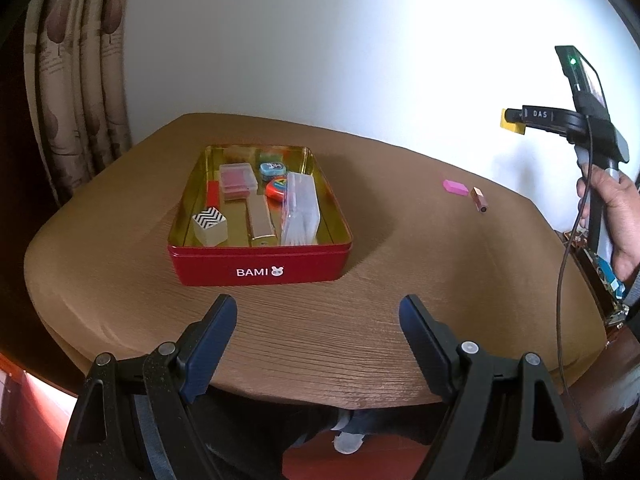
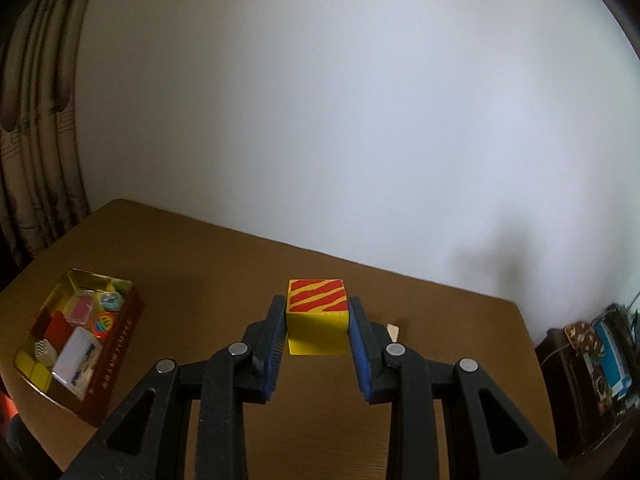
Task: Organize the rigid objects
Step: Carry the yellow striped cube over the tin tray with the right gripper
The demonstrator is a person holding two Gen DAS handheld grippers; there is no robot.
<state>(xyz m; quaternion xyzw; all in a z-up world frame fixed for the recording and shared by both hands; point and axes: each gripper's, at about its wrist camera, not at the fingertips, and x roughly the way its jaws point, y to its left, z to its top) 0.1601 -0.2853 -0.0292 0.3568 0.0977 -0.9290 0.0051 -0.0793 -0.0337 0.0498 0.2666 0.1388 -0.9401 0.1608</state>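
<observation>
Blue-padded fingers point(image 2: 276, 344) of the right gripper point(image 2: 317, 322) clamp a yellow cube point(image 2: 316, 320) with red stripes, held above the table point(image 2: 440, 360) and well to the right of the red tin point(image 1: 260, 268). That gripper also shows in the left view, raised beside the wall with the cube at its tip. The left gripper point(image 1: 318, 316) hangs wide and holds nothing, just in front of the tin.

Judging by the scene, the cube is mid-carry, the tin its likely destination. The next move calls for a swing left over the tin's right wall, then a release into a free spot. Room inside is tight: a zigzag block point(image 1: 210, 224), gold case point(image 1: 261, 222), clear box point(image 1: 300, 210) and small cases fill most of it; bare floor shows along the left wall.

A pink eraser point(image 1: 455, 187) and small tube point(image 1: 479, 199) lie right of the tin, still unsorted. The table between them and the tin is open for passing.
</observation>
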